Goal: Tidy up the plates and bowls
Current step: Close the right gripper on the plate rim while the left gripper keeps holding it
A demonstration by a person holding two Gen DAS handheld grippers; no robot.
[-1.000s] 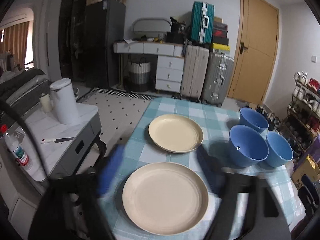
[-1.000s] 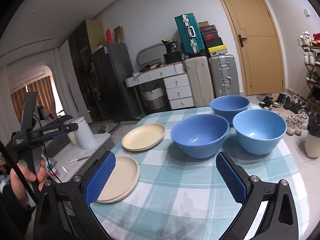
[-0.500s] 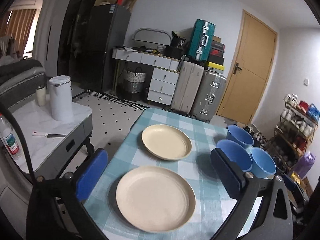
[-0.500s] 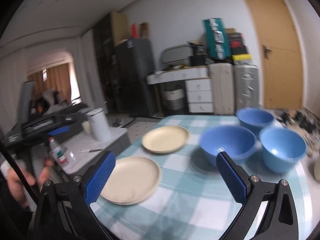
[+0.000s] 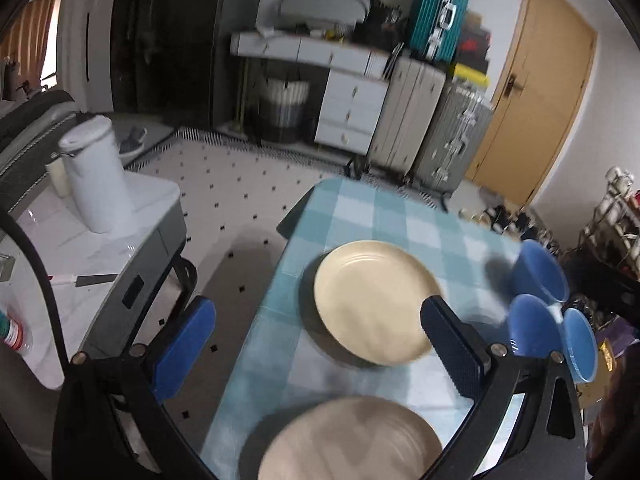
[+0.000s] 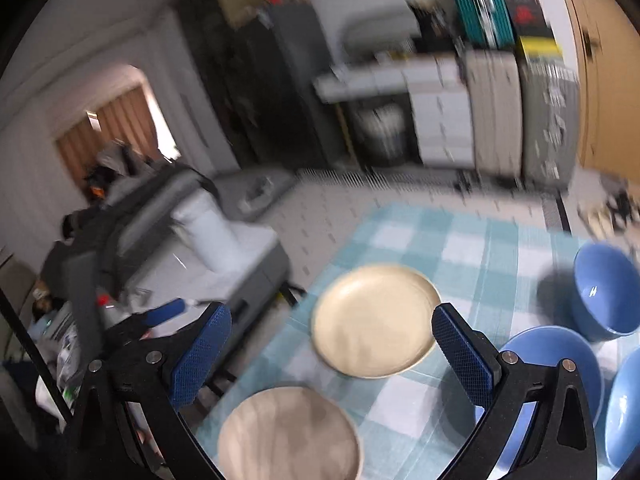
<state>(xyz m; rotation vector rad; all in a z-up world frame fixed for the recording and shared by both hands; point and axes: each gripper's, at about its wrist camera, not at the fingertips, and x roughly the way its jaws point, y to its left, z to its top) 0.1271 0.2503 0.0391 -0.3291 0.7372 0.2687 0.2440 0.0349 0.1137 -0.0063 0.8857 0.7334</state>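
While both grippers point down over the bench (image 5: pixel 360 216), which is covered by a teal-and-white checked cloth, neither carries anything. The left gripper (image 5: pixel 316 344) has its blue-padded fingers (image 5: pixel 182 350) released to full width, with nothing between them; its right finger stands in front of the rim of the farther round cream plate (image 5: pixel 372 300). The right gripper (image 6: pixel 332 354) likewise has its fingers (image 6: pixel 460 354) spread wide and released; the same farther plate (image 6: pixel 374 318) appears in the gap between them but is not touched.

The nearer round cream plate (image 5: pixel 348 440) lies flat at the near edge of the bench, apart from the farther plate, and is blurred in both views (image 6: pixel 288 436).

Three round blue bowls (image 6: pixel 604 292) stand upright in a close group on the bench to the right of the plates, clear of them.

To the left of the bench, a white cylindrical container (image 5: pixel 96 172) stands on a white-topped side cabinet (image 5: pixel 132 216). Suitcases (image 5: pixel 436 136) stand against the far wall
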